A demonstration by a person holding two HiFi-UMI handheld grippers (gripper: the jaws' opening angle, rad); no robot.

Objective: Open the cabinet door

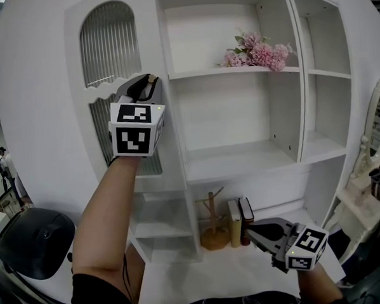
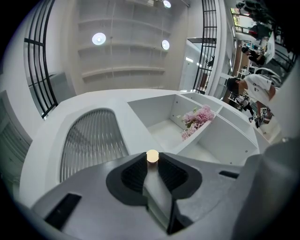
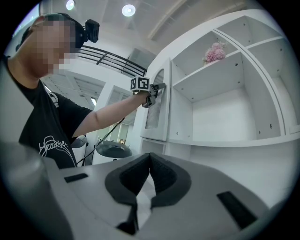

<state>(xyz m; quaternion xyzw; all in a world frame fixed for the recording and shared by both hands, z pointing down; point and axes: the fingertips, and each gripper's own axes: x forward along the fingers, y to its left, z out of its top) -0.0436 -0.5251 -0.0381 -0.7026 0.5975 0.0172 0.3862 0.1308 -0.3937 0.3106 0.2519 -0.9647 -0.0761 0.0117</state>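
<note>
The white cabinet door (image 1: 113, 88) has an arched ribbed glass panel (image 2: 91, 140) and lies close against the cabinet front. At the door's right edge a small round wooden knob (image 2: 152, 155) sits between the pads of my left gripper (image 2: 152, 162), which is shut on it. In the head view that left gripper (image 1: 149, 81) is raised on an outstretched arm at the door's right edge. The right gripper view shows the door (image 3: 157, 103) from the side. My right gripper (image 1: 254, 231) hangs low and to the right, its pads (image 3: 161, 171) closed together with nothing between them.
Open white shelves (image 1: 241, 155) fill the cabinet right of the door, with pink flowers (image 1: 259, 52) on the upper one. Below stand a wooden mug tree (image 1: 213, 226) and two books (image 1: 241, 220). A black rounded object (image 1: 33, 242) is at the lower left, a mirror (image 1: 376, 126) at the right.
</note>
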